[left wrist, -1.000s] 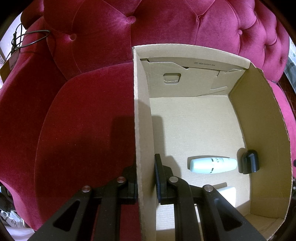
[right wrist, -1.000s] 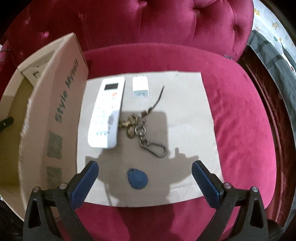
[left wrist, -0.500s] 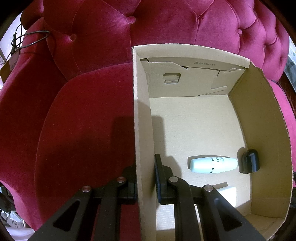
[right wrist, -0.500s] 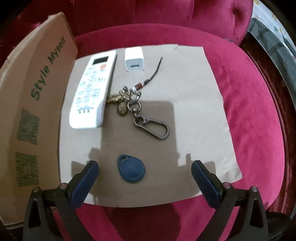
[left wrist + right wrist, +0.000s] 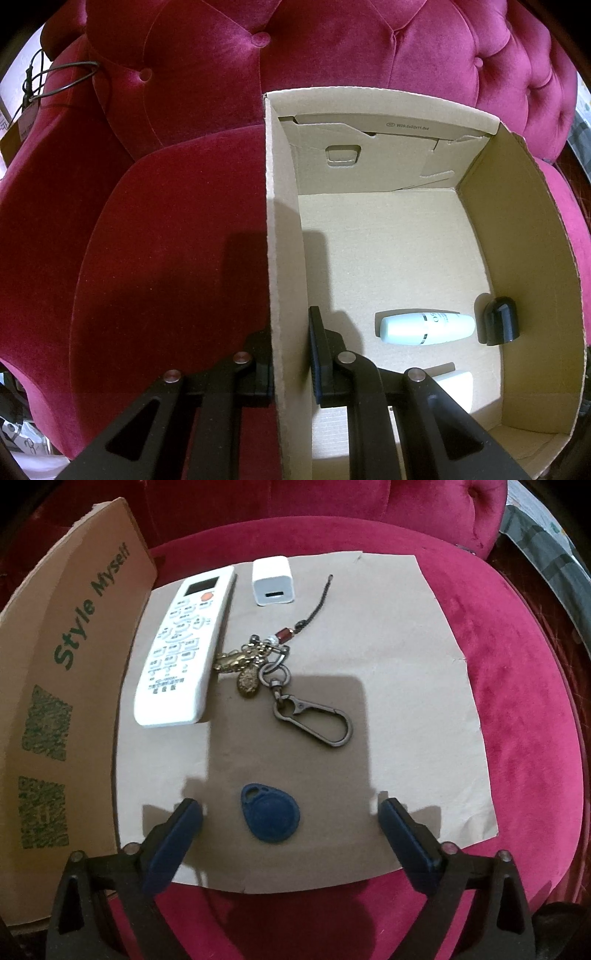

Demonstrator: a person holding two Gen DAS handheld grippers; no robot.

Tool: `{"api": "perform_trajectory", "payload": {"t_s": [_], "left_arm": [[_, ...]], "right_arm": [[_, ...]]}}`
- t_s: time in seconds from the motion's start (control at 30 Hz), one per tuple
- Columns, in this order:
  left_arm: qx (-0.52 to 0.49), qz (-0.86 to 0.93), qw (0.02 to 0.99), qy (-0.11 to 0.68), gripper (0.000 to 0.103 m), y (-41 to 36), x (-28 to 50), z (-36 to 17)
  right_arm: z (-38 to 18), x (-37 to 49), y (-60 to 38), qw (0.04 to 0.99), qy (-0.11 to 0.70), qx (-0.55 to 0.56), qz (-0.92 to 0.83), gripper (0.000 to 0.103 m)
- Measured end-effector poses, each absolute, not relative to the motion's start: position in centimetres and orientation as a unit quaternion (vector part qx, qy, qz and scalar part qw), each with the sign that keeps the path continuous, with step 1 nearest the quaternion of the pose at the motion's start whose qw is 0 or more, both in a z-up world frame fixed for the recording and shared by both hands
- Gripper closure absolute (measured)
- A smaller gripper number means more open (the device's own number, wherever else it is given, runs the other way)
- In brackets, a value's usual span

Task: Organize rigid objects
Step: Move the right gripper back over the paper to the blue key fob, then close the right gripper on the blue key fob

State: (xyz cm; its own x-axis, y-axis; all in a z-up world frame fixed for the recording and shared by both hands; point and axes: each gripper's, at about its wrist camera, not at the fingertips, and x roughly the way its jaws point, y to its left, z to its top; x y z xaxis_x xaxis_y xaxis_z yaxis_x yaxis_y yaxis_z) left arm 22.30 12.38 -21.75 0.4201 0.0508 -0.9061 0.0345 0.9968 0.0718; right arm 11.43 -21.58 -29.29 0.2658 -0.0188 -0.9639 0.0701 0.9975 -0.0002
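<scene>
While left gripper (image 5: 290, 354) jaws clamp box wall (image 5: 282, 258), right gripper (image 5: 291, 823) jaws gape around blue fob (image 5: 270, 816).

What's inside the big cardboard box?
Inside the cardboard box lie a pale bottle, a black cap and a white thing, half hidden behind the left gripper.

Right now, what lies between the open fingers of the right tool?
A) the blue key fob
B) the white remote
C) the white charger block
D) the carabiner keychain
A: the blue key fob lies on the brown paper directly between the spread fingers of the right tool, while the remote, charger block and carabiner keychain lie farther ahead.
</scene>
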Motion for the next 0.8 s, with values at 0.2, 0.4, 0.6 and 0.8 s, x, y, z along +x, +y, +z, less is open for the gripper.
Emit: {"api": "perform_trajectory", "payload": {"t_s": [0.2,0.4,0.6,0.8], "left_arm": [[0.040,0.005,0.842,0.538,0.088,12.3,22.3,-21.7],[0.041,0.005,0.842,0.538,0.088,12.3,22.3,-21.8],[0.042,0.005,0.842,0.538,0.088,12.3,22.3,-21.8],[0.042,0.006,0.842,0.538,0.088,12.2,22.3,-21.7]], "right_arm": [[-28.4,11.1,-20.4,0.801,0.598,0.011,-0.003,0.041],[-27.6,10.8,-20.1,0.800,0.599,0.020,0.005,0.074],[-27.0,11.7,-20.2,0.803,0.596,0.022,0.003,0.074],[-26.5,12.6,-20.6,0.806,0.591,0.025,-0.001,0.074]]}}
